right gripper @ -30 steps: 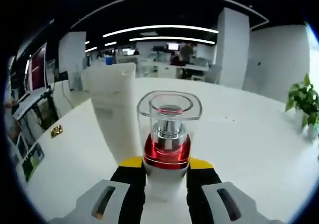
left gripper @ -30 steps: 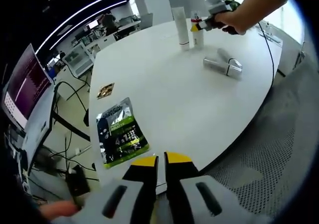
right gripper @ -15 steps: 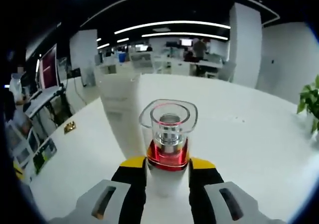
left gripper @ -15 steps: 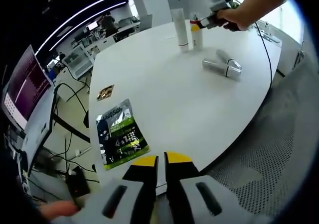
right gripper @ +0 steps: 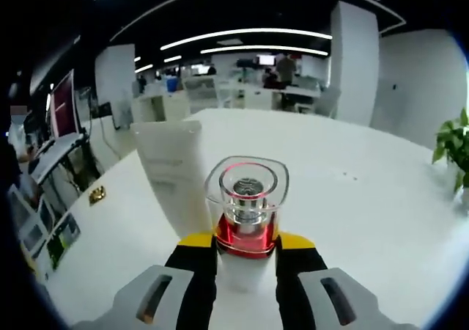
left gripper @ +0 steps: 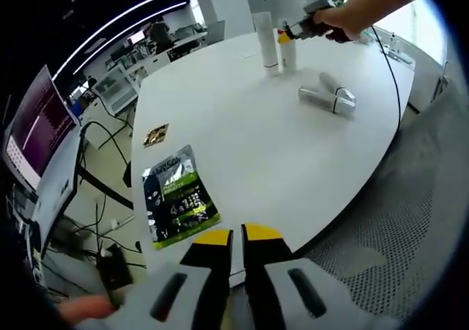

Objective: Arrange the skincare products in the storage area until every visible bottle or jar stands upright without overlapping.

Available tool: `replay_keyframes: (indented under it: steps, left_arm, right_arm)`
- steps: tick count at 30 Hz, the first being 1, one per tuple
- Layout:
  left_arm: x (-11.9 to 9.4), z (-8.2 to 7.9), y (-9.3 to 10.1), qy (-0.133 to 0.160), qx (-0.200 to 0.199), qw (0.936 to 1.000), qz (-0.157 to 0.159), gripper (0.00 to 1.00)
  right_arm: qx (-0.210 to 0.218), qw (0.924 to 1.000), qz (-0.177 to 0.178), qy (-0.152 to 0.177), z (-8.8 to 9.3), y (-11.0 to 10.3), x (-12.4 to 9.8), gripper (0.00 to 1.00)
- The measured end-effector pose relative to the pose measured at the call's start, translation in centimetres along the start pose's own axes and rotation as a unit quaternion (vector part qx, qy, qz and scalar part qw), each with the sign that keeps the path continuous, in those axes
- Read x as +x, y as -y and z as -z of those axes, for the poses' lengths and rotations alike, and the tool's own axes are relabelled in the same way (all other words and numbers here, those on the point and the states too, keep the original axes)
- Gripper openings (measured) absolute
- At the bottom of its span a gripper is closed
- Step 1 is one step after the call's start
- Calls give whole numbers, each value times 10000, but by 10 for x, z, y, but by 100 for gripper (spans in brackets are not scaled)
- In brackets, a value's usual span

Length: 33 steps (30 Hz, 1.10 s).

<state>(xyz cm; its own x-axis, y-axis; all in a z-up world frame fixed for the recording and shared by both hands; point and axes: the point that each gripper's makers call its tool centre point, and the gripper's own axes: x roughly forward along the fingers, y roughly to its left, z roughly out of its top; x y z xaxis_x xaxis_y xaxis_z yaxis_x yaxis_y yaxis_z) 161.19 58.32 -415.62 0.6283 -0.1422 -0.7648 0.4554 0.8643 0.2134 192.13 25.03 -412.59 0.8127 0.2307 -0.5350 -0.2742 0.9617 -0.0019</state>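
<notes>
Right claw (right gripper: 245,251) pinches our upright red-collared pump bottle (right gripper: 247,211) beside the white tube (right gripper: 176,176); left claw (left gripper: 236,236) pressed together over the bench (left gripper: 249,136) edge.

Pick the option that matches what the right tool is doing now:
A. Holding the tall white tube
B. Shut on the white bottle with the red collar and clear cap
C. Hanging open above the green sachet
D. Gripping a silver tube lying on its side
B: in the right gripper view the right tool has its yellow-tipped jaws closed against the white bottle with the red collar and clear cap, beside the tall white tube.
</notes>
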Motion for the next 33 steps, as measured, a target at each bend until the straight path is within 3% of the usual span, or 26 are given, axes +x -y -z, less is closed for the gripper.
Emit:
replay_keyframes:
  steps: [5,7,10,13,18,22,25,28,33]
  left_arm:
    - [0,1,0,-32,6,10000,5,0]
    - [-1,-1,-2,24,-17,10000,-40,0]
    - [-1,0,-1,0,11,10000,-15,0]
    - [0,1,1,-24,35,10000,14,0]
    - [0,2,2,-65,82,9999,56,0]
    - [1,4,3,-130,125,9998,74,0]
    - [2,6,3,-198,153,9997,69,0]
    - [2,7,3,-203,154,9997,68,0]
    - [2,9,3,-256,152,9995,70,0]
  right_arm:
    - [-264,9996,-72,-95,3,-4,-1,32]
    - [-115,9991,-366,-194,8,-10,-4,37]
    - [-402,9958,-778,-257,14,-16,-8,46]
    - [-597,9909,-1142,-389,20,-16,-15,47]
    - [-1184,9814,-1417,-522,18,-10,-19,50]
    - [-1548,9705,-1756,-579,16,-17,-21,46]
    - [-2118,9531,-1968,-890,27,-25,-23,50]
    - [-2395,9406,-2194,-991,31,-35,-23,45]
    - [-2758,9250,-2288,-1265,44,-39,-17,43]
